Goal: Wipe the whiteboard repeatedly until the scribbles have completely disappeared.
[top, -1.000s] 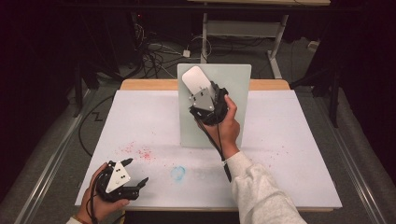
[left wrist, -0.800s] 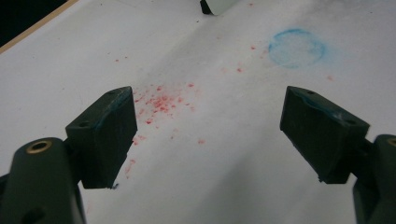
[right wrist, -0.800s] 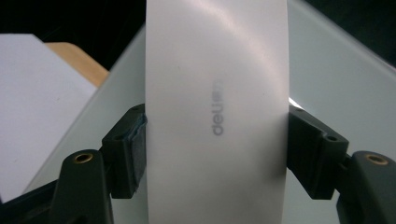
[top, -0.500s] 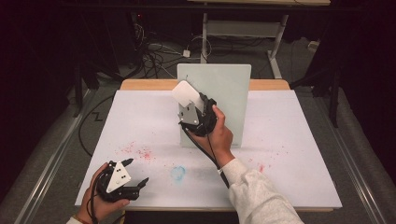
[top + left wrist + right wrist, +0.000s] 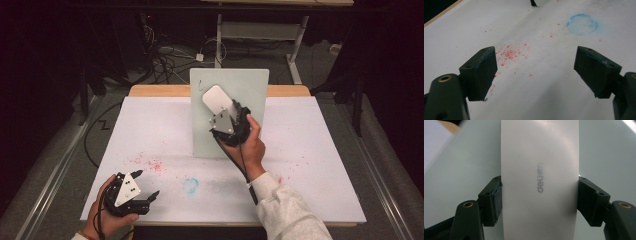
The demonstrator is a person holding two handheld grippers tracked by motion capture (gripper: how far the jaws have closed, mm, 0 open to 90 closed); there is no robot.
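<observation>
Our right gripper point(image 5: 226, 111) clamps the white mouse point(image 5: 216, 99) above the pale green board point(image 5: 252, 90) on the counter point(image 5: 320, 150); our left gripper point(image 5: 146, 186) gapes empty near red specks point(image 5: 150, 163) and a blue ring point(image 5: 190, 185).

Right tool point(image 5: 220, 107) clamped on a white mouse point(image 5: 216, 99) above the pale green board point(image 5: 250, 90), left tool point(image 5: 145, 190) near the table's front edge.

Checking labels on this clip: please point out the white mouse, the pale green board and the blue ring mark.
white mouse point(image 5: 539, 180): right gripper view, on its top shell by the printed logo.
pale green board point(image 5: 252, 85): high view, bare upper right corner.
blue ring mark point(image 5: 582, 24): left gripper view, middle of the ring.
</observation>
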